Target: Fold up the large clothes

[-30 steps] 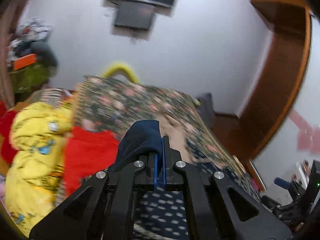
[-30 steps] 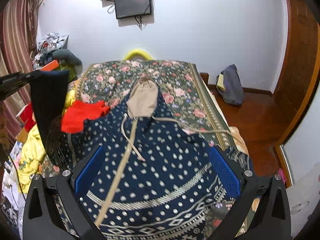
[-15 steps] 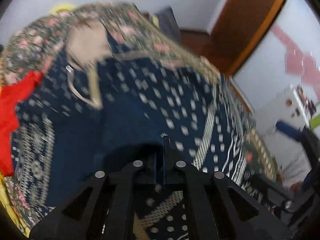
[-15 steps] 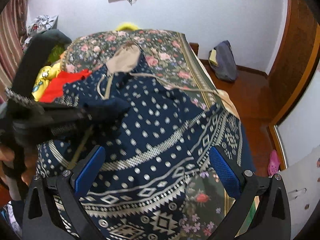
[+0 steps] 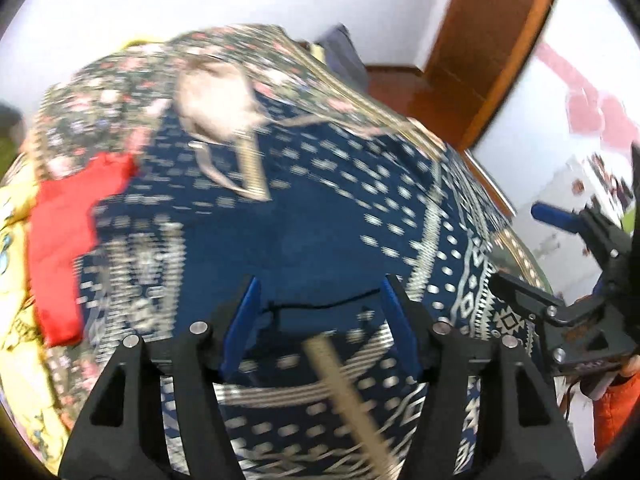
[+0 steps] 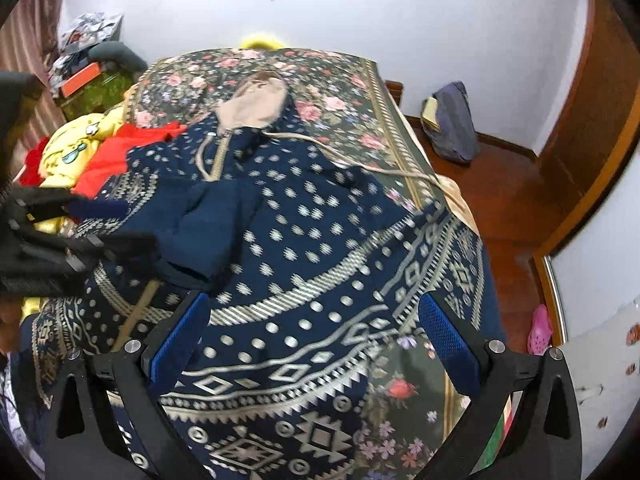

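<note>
Left wrist view, left claw just opening – nothing gripped, above navy hoodie, right claw agape

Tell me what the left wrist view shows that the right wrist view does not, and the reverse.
Only the left wrist view shows the right claw from outside, at the right edge, and the left claw's open jaws, which have just been opening, over plain navy cloth. Only the right wrist view shows the pink sandal on the floor, the folded-over sleeve and the right claw's own open jaws. Both show the navy patterned hoodie on the floral bedspread, and the red garment.
</note>
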A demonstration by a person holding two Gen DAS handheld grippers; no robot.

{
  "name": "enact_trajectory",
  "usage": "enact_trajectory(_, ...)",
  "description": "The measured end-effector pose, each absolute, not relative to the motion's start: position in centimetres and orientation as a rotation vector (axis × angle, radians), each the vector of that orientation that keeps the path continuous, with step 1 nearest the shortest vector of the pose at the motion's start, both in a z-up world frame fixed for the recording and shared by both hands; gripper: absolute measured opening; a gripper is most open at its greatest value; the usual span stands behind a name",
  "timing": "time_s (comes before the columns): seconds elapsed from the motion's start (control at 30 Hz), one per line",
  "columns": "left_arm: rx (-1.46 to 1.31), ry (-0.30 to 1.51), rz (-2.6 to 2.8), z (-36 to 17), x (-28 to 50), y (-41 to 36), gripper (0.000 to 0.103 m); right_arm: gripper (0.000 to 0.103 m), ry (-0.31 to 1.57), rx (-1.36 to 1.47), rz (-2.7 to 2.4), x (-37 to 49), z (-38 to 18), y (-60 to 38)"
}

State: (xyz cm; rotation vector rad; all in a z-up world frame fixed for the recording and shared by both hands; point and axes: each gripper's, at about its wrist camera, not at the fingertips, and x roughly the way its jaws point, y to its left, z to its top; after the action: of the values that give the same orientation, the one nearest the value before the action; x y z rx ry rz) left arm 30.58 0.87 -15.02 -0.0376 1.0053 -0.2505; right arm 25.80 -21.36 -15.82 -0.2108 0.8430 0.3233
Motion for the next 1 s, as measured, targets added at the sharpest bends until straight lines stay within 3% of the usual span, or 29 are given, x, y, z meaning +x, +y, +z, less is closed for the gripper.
enact_trajectory(0.33, -0.123, 0.971, -0.015, -14.4, 28.9, 14.1, 0.062, 0.103, 0.846, -0.379, 0.488, 27.3, -17.2, -12.0)
enact_trajectory(0.53, -0.091, 1.052, 0.073, -19.1, 27.6, 18.0, 0.062, 0.100, 0.923, -0.467, 0.518, 28.9, -20.7, -7.4)
enact_trajectory(0.6, -0.091, 1.077, 0.083, -20.7, 27.7, 18.5, 0.062, 0.092, 0.947, -0.499, 0.503, 29.4, -21.9, -6.5)
enact_trajectory(0.83, -0.099, 1.178, 0.084, -26.4, 28.3, 18.7, 0.062, 0.085, 0.981, -0.507, 0.506, 30.9, -24.0, -5.7)
enact_trajectory(1.0, -0.095, 1.183, 0.086, -28.1, 28.7, 18.5, 0.065, 0.043, 0.961, -0.483, 0.552, 31.2, -23.4, -5.6)
